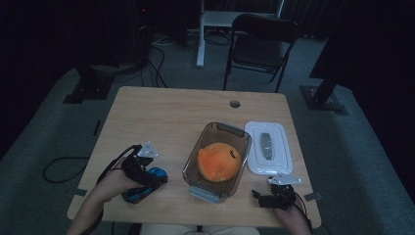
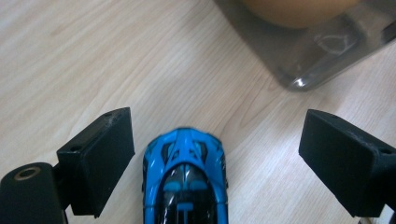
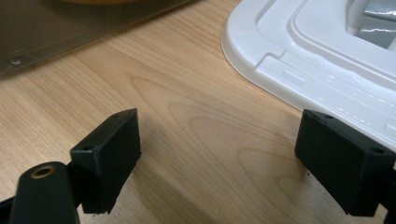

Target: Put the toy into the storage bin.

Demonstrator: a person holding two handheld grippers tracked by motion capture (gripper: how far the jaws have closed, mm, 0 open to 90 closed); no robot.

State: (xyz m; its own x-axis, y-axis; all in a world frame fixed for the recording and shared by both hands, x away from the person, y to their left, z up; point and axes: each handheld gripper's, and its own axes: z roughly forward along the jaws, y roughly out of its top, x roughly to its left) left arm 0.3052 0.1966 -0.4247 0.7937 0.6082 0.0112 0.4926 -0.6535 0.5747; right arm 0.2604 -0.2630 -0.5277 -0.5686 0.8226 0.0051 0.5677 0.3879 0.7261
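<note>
Blue toy car (image 2: 185,179) sits on the table (image 1: 161,112) between the wide-open left tongs (image 2: 217,161), not yet pinched; probably light, hard and glossy, best squeezed across its flanks; the right tongs (image 3: 219,161) gape empty near the white lid (image 3: 322,60).

toy car (image 2: 186,179) | blue with black | upright on its wheels | on table, near left of clear container (image 1: 195,156), apart
</note>
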